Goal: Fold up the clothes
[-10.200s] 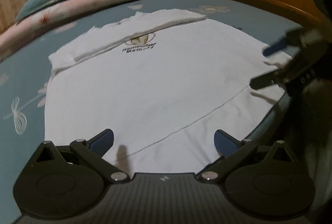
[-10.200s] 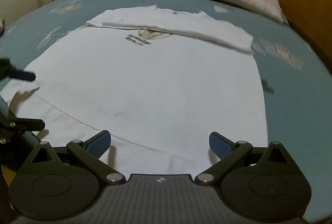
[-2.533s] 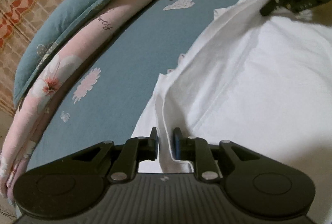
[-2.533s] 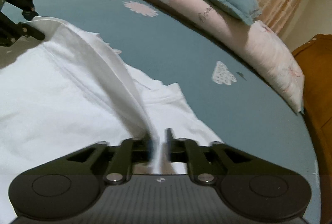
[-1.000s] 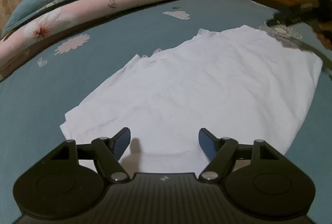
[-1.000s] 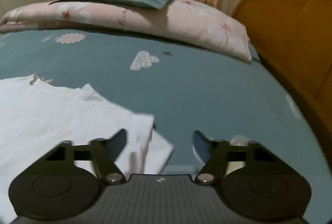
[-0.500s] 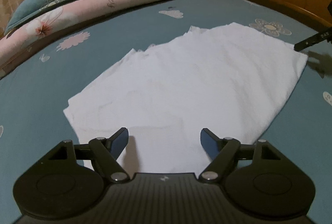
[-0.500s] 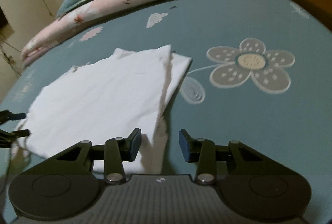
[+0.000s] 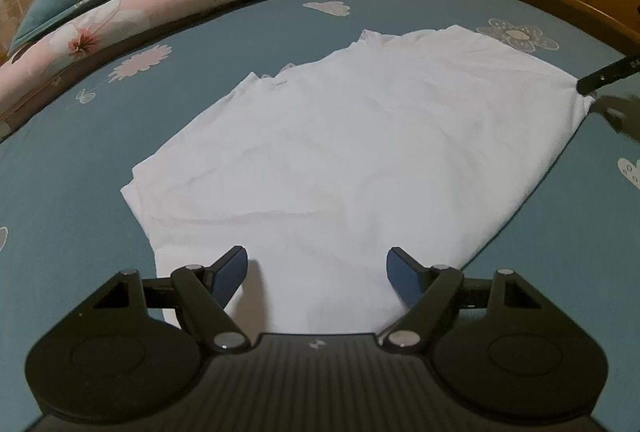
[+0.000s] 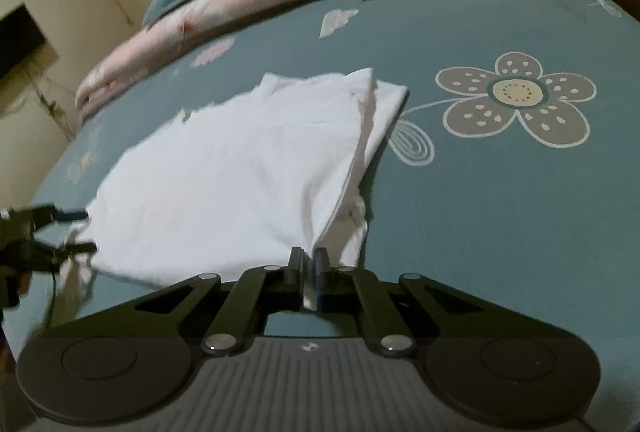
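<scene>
Shirt (image 9: 360,159) lying half-folded on bed (image 9: 80,159). Right claw (image 10: 308,264) pinching shirt's near corner, likely readying next fold. Left claw (image 9: 316,274) hovering with jaws apart over shirt's opposite edge, gripping nothing, probably lining up matching corner.

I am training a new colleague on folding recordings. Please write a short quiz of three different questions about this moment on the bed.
1. True or false: the left gripper is shut on the white shirt.
2. Which part of the shirt is between the pads of the right gripper? A) the middle of the shirt B) an edge at a near corner C) nothing
3. Fill in: beside the shirt, the blue bedsheet shows a large printed ____.

Key:
1. False. It is open, above the shirt's near end.
2. B. It is shut on that white fabric.
3. Flower.
</scene>
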`<state>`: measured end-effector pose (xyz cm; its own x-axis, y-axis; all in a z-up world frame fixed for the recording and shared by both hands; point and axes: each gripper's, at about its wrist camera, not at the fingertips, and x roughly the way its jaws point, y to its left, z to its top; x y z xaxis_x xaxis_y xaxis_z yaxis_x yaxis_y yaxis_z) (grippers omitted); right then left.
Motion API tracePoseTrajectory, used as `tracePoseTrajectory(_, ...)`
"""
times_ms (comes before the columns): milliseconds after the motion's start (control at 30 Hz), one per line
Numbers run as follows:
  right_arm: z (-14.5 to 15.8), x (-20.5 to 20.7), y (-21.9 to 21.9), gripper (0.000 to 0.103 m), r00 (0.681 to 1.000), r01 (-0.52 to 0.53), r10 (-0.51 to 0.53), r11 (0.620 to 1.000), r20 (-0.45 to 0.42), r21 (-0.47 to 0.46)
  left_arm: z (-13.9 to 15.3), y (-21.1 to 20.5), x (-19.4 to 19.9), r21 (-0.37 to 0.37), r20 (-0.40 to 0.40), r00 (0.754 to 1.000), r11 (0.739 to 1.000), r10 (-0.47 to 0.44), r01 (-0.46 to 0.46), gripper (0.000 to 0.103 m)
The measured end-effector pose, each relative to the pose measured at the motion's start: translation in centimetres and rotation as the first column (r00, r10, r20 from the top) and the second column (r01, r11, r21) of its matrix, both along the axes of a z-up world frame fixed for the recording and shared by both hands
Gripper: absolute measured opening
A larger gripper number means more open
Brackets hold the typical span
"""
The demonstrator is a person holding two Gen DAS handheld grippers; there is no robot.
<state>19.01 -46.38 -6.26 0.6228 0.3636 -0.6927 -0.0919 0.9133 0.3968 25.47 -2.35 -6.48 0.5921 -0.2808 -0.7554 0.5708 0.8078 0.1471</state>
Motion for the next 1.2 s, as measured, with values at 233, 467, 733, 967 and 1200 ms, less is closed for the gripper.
tracePoseTrajectory(233, 0.1, -0.7, -1.2, 0.013, 0.996, 0.093, -0.093, 0.995, 0.007, -0.02, -0.1, 0.1, -0.3, 0.003, -0.004, 1.0, 1.0, -0.006, 0.006, 0.077)
tracePoseTrajectory(467, 2.2, 1.8, 2.1, 0.015, 0.99, 0.059, -0.05, 0.996, 0.128, -0.07, 0.5, -1.6, 1.0, -0.032, 0.01, 0.999, 0.998, -0.047, 0.048, 0.078)
tracePoseTrajectory(733, -1.0, 3.1, 2.1, 0.012, 0.993, 0.112, -0.107, 0.987, 0.048, -0.113, -1.8, 2.0, 2.2, -0.083, -0.105, 0.993, 0.995, 0.046, -0.055, 0.086)
tracePoseTrajectory(967, 3.2, 3.2, 6.1, 0.033, 0.983, 0.122, -0.096, 0.98, 0.158, -0.158, 0.9, 4.6, 2.5, -0.169, -0.118, 0.989, 0.979, 0.092, -0.111, 0.086)
tracePoseTrajectory(1200, 3.9, 4.8, 12.7, 0.048, 0.975, -0.003, 0.041, 0.986, 0.218, -0.168, 2.2, 7.1, 2.9, -0.254, -0.094, 0.976, 0.943, 0.197, -0.215, 0.065)
